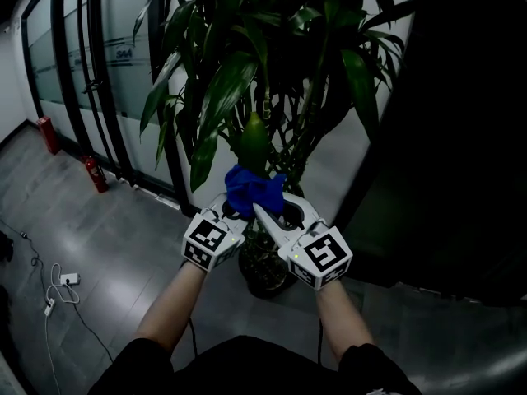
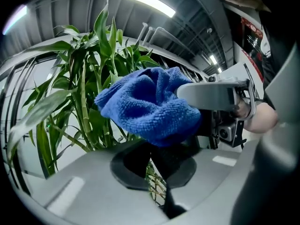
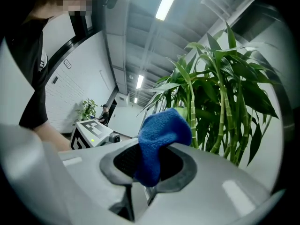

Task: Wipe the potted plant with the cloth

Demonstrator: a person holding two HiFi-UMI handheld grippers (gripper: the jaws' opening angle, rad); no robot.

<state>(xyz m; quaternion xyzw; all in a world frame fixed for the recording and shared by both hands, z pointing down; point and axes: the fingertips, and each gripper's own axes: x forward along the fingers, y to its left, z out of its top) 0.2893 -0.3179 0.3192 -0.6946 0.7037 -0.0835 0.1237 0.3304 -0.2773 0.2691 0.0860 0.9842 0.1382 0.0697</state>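
A bunched blue cloth (image 1: pixel 252 189) hangs in front of the potted plant (image 1: pixel 247 72), a tall bamboo-like plant with long green leaves in a dark pot (image 1: pixel 265 276). Both grippers meet at the cloth. My right gripper (image 3: pixel 149 170) is shut on the cloth (image 3: pixel 159 137), which stands up between its jaws. My left gripper (image 2: pixel 157 156) has its jaws nearly together at the lower edge of the cloth (image 2: pixel 147 108), and the right gripper's grey finger (image 2: pixel 208 95) reaches into the cloth from the right. In the head view, the left gripper (image 1: pixel 233 211) and right gripper (image 1: pixel 265 212) sit just below the leaves.
The plant stands on a grey tiled floor (image 1: pixel 123 229) beside a glass partition (image 1: pixel 99 56). Two red fire extinguishers (image 1: pixel 96 174) lean at the wall on the left. A white power strip with cable (image 1: pixel 64 282) lies on the floor at the left. A dark wall fills the right.
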